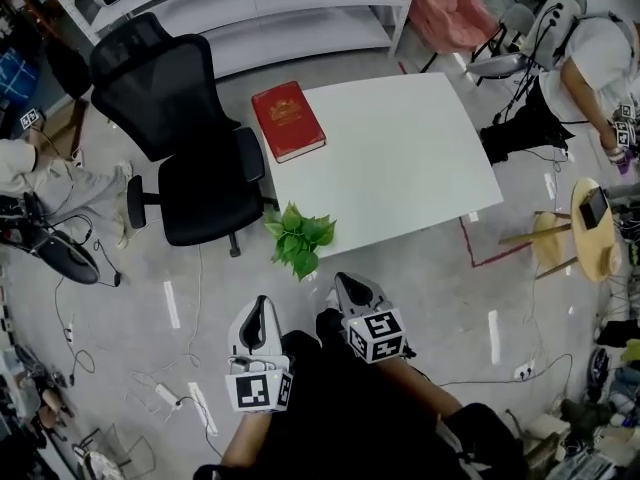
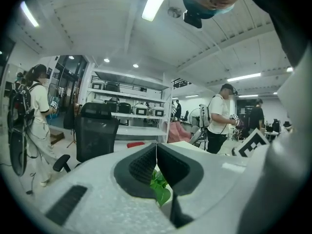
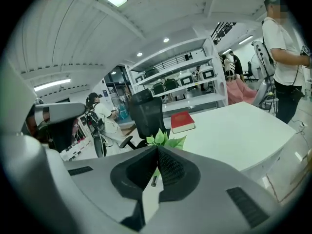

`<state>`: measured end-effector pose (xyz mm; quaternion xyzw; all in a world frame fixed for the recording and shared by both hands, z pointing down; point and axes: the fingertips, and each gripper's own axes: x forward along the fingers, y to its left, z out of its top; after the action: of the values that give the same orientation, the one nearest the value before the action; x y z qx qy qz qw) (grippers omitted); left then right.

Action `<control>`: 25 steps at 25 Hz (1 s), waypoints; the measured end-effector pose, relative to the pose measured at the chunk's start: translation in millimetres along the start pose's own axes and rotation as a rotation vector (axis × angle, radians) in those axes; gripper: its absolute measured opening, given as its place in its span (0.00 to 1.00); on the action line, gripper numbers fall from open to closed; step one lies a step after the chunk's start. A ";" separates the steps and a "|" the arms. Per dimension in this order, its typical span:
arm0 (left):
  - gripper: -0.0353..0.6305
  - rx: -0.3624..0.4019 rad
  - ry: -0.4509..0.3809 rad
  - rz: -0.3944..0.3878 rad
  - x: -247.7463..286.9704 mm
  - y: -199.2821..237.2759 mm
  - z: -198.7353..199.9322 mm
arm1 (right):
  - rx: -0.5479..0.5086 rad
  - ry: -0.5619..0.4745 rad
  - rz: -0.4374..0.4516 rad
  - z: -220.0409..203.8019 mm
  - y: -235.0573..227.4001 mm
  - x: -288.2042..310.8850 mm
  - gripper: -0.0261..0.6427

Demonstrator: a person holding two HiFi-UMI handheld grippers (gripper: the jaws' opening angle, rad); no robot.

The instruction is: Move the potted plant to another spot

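The potted plant (image 1: pixel 298 238) shows as a bunch of green leaves at the near left corner of the white table (image 1: pixel 400 158); its pot is hidden under the leaves. My left gripper (image 1: pixel 262 304) hangs a short way in front of it, jaws shut and empty. My right gripper (image 1: pixel 343 281) is just right of the leaves, also shut on nothing. In the left gripper view the leaves (image 2: pixel 161 186) peek through below the closed jaws. The right gripper view has the plant (image 3: pixel 165 140) just past the closed jaw tips, with the table (image 3: pixel 234 126) behind.
A red book (image 1: pixel 288 120) lies on the table's far left corner. A black office chair (image 1: pixel 190 158) stands left of the table. Cables and a power strip (image 1: pixel 168 396) lie on the floor. Shelving (image 1: pixel 290 8) runs along the back; people stand at both sides.
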<state>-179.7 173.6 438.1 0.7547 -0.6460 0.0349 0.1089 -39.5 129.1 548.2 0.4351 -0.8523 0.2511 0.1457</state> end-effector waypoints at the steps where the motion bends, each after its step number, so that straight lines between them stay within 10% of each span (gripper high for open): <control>1: 0.08 -0.002 0.000 0.003 4.6 0.1 2.2 | 0.001 0.012 0.002 0.1 -3.7 5.9 0.06; 10: 0.08 0.009 -0.006 -0.012 46.0 14.7 14.0 | 0.078 0.152 -0.008 -21.0 -23.8 54.6 0.06; 25: 0.08 0.012 0.029 -0.274 153.7 56.6 32.2 | 0.283 0.428 -0.133 -65.3 -42.7 131.9 0.18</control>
<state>-213.0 10.1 443.2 0.8360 -0.5348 0.0345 0.1176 -79.1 56.1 676.9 0.4432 -0.7280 0.4439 0.2768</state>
